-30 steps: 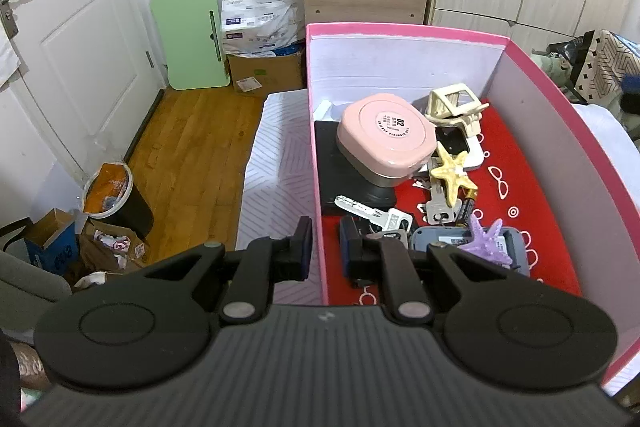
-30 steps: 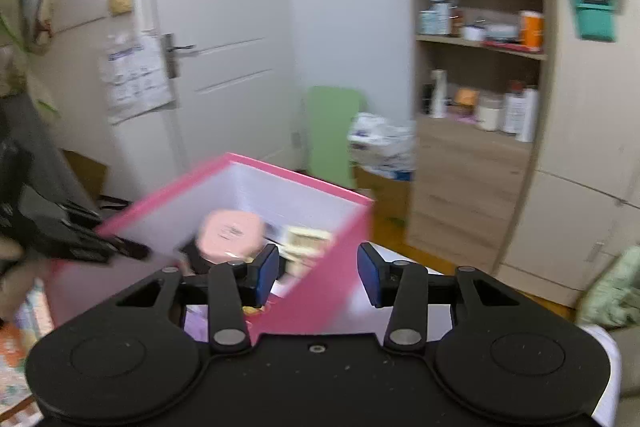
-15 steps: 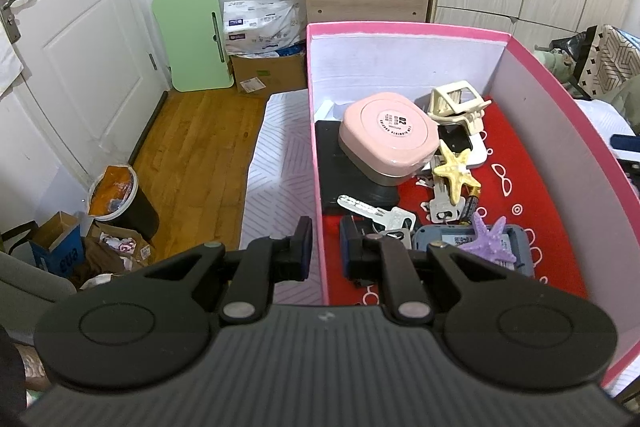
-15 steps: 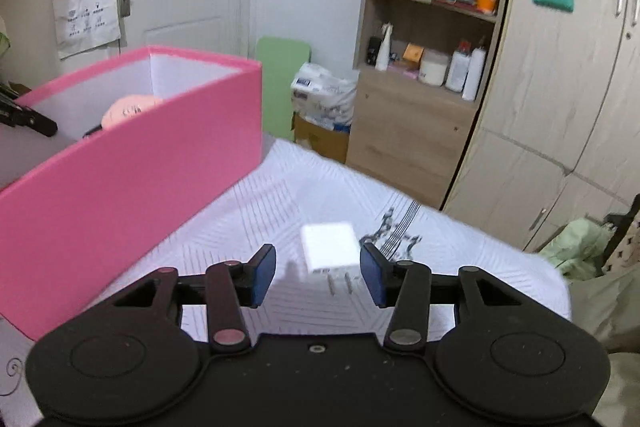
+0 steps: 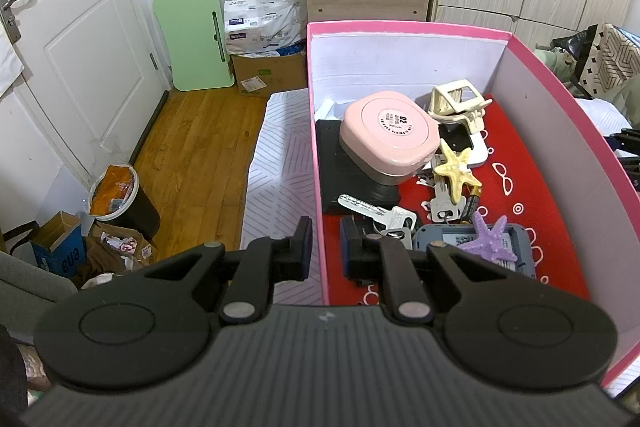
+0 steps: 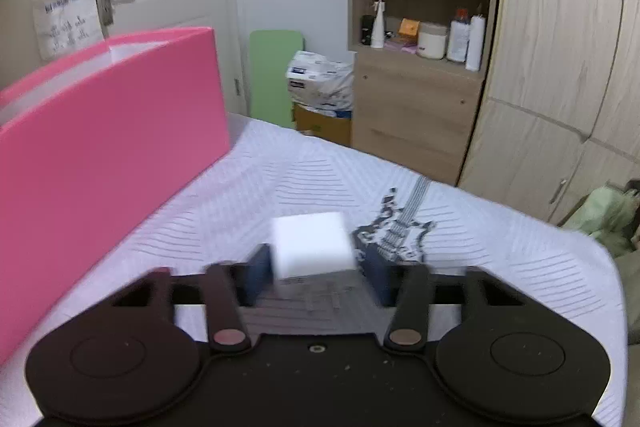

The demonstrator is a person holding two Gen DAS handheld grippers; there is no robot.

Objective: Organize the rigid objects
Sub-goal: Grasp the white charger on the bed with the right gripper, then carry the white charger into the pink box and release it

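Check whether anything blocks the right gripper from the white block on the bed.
Nothing visible does. The white block lies on the bedspread, already between the right gripper pads, with small gaps either side. The pink box stands off to its left.

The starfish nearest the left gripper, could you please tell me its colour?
Purple starfish; the left wrist view shows it best.
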